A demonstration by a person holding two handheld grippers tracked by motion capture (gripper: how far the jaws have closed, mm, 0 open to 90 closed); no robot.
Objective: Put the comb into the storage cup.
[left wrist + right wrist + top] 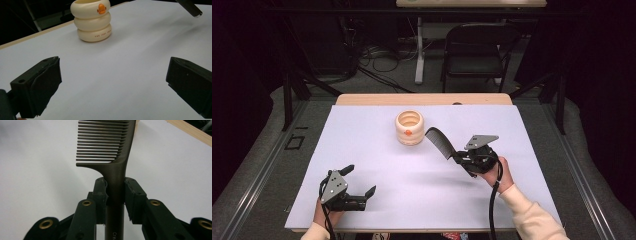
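White table (377, 200): right gripper (458, 157) fingers clamp the comb (439, 141); left gripper (360, 181) fingers apart

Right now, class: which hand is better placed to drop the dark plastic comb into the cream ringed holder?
Right. The right gripper is shut on the dark plastic comb, its teeth near the cream ringed holder. The left gripper is open, empty and farther back.
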